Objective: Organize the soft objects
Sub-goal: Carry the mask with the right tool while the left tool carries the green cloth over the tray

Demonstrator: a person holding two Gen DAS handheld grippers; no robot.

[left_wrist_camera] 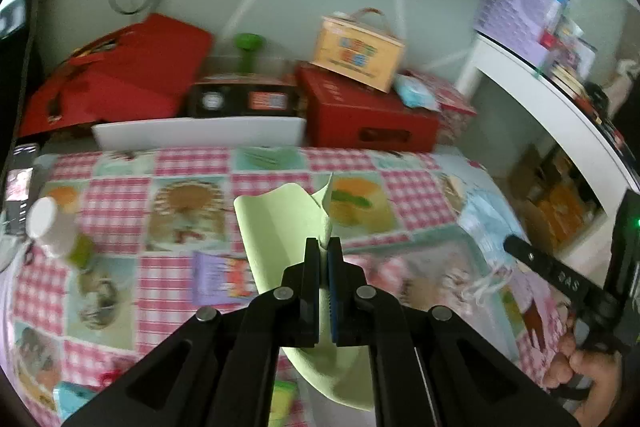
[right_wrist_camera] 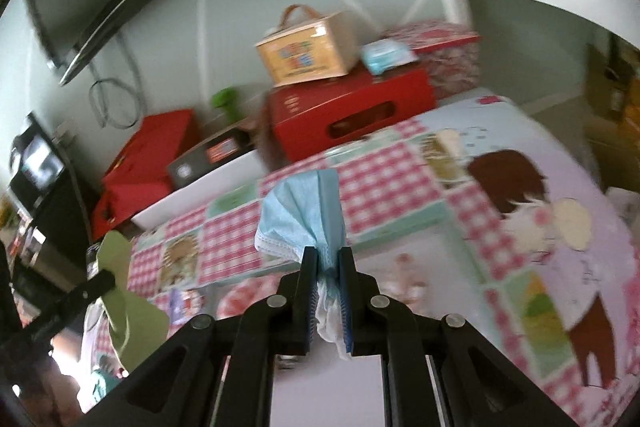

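Note:
My left gripper [left_wrist_camera: 323, 247] is shut on a pale green soft sheet [left_wrist_camera: 276, 227], which curls up ahead of the fingers and hangs below them over the patterned tablecloth [left_wrist_camera: 192, 195]. My right gripper [right_wrist_camera: 328, 255] is shut on a light blue face mask [right_wrist_camera: 304, 207], bunched between the pads with its pleats fanning out ahead. In the left wrist view the right gripper [left_wrist_camera: 516, 247] shows at the right edge with the blue mask [left_wrist_camera: 486, 227] and a hand [left_wrist_camera: 580, 371]. In the right wrist view the green sheet [right_wrist_camera: 128, 291] hangs from the left gripper at the lower left.
A white tray [left_wrist_camera: 196, 133] lies at the table's far edge. Behind it stand red boxes [left_wrist_camera: 360, 111], a dark box [left_wrist_camera: 240, 99] and a tan box with a handle [left_wrist_camera: 360, 53]. A white bottle [left_wrist_camera: 50, 227] lies at the left. A white shelf [left_wrist_camera: 560, 99] stands right.

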